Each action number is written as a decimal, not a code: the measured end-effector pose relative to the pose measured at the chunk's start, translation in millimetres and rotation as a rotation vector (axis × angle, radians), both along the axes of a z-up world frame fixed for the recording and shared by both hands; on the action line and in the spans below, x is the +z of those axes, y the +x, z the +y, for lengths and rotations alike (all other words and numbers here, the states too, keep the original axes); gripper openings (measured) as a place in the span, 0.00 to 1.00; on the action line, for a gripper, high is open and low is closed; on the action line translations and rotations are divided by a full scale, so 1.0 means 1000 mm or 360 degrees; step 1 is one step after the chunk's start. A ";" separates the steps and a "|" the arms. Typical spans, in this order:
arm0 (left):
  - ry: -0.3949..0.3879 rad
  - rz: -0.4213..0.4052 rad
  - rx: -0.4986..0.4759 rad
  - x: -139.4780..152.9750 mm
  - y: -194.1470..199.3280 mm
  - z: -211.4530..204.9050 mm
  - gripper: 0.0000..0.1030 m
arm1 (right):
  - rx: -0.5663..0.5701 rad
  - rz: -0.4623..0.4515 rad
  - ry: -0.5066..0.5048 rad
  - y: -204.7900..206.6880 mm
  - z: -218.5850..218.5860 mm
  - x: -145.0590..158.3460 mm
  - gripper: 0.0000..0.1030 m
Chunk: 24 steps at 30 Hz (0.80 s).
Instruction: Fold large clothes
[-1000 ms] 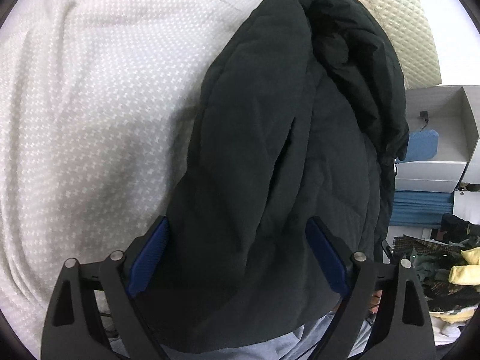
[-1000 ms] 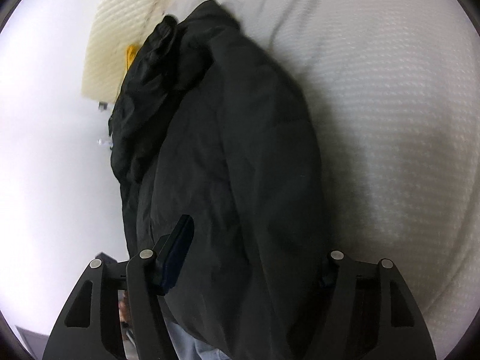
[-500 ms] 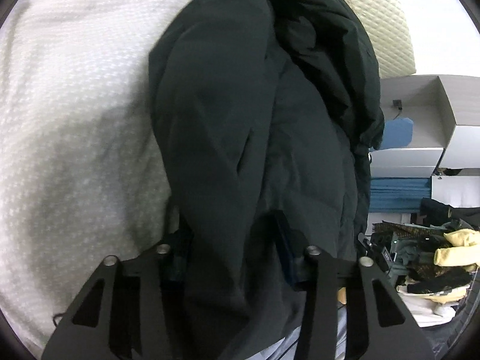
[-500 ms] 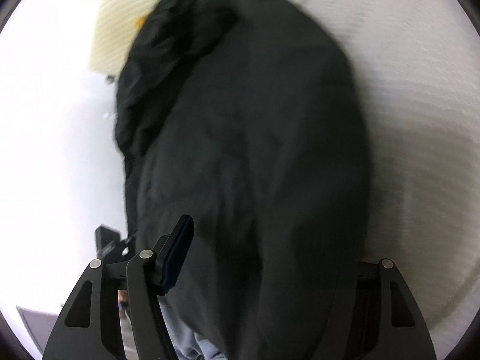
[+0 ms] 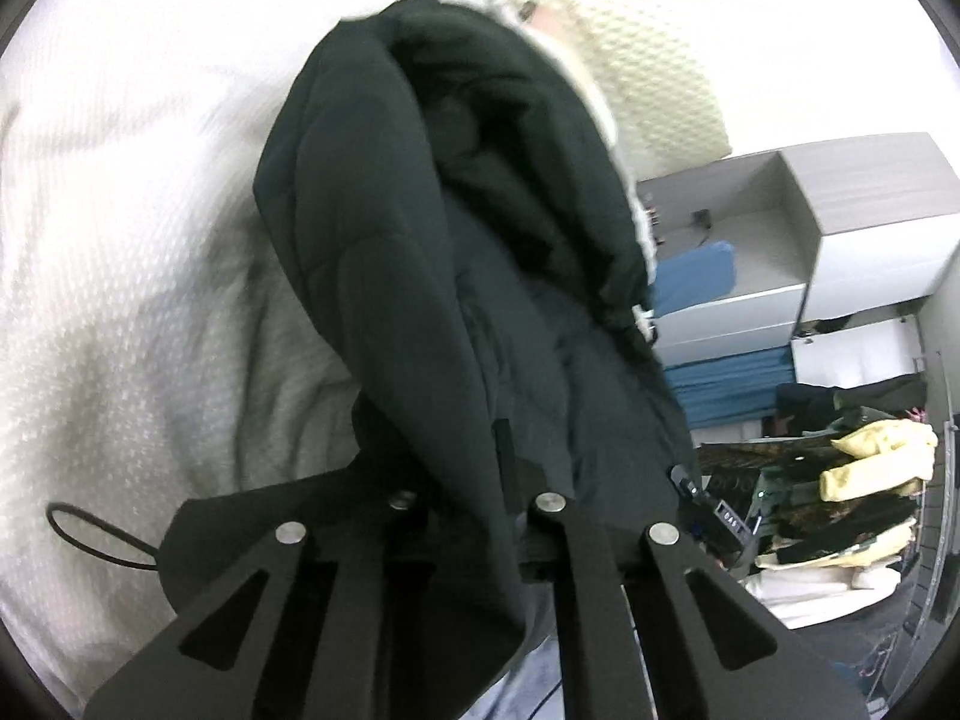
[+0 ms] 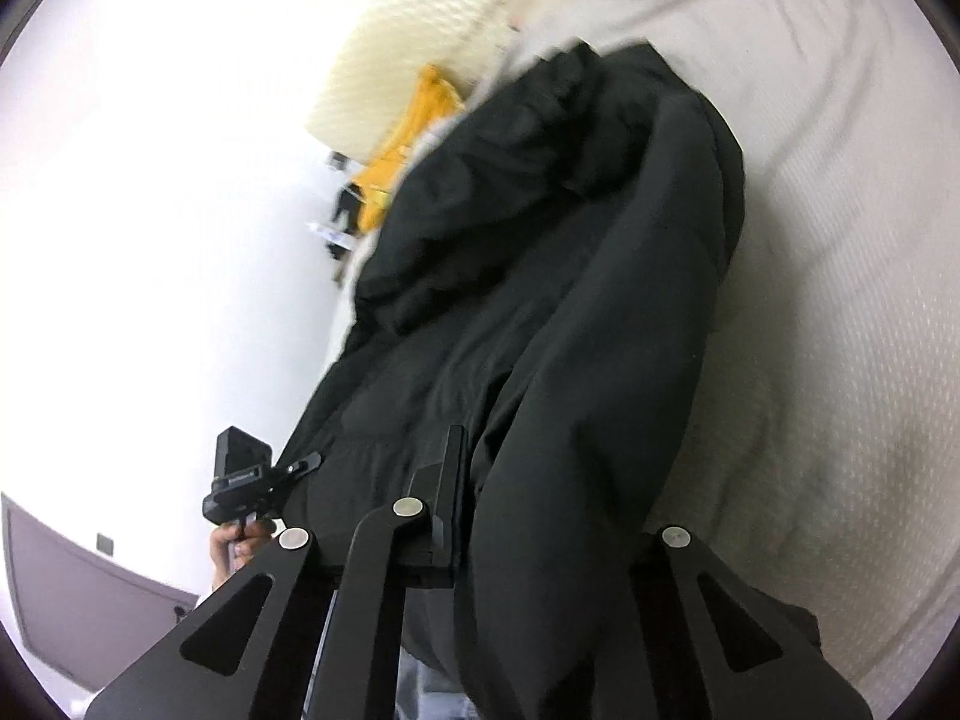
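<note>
Jaws of both grippers pinch the near hem of the dark jacket (image 5: 456, 276): the left gripper (image 5: 468, 480) closed on one fold, the right gripper (image 6: 540, 498) on another. Long axis runs away from the grippers, hood end toward the cream headboard (image 5: 648, 60), along the bed (image 5: 120, 240) edge.
</note>
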<state>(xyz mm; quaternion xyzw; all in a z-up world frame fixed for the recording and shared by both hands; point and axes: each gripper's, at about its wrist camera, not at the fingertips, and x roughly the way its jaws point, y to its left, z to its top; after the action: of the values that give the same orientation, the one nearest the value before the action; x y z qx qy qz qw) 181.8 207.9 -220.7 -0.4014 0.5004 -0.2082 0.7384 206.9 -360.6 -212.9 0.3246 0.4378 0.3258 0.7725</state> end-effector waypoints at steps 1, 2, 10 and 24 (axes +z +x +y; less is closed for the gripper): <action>-0.0002 -0.0020 0.0002 0.008 -0.003 0.001 0.07 | 0.0003 -0.0030 0.0020 -0.005 -0.003 0.006 0.08; -0.0008 -0.0034 0.0002 0.014 -0.005 0.002 0.06 | 0.0004 -0.0062 0.0042 -0.011 -0.007 0.013 0.08; -0.0036 -0.0159 0.0011 0.071 -0.047 0.017 0.06 | -0.0035 -0.0269 0.0193 -0.073 -0.041 0.073 0.08; -0.0041 -0.0149 0.0001 0.104 -0.133 0.030 0.06 | -0.0102 -0.0343 0.0337 -0.200 -0.038 0.093 0.07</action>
<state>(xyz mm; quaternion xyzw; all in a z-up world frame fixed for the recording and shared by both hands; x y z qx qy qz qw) 49.1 237.8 -116.3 -0.4009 0.4624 -0.2329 0.7558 7.0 -398.7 -119.5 0.3811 0.3051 0.3783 0.7865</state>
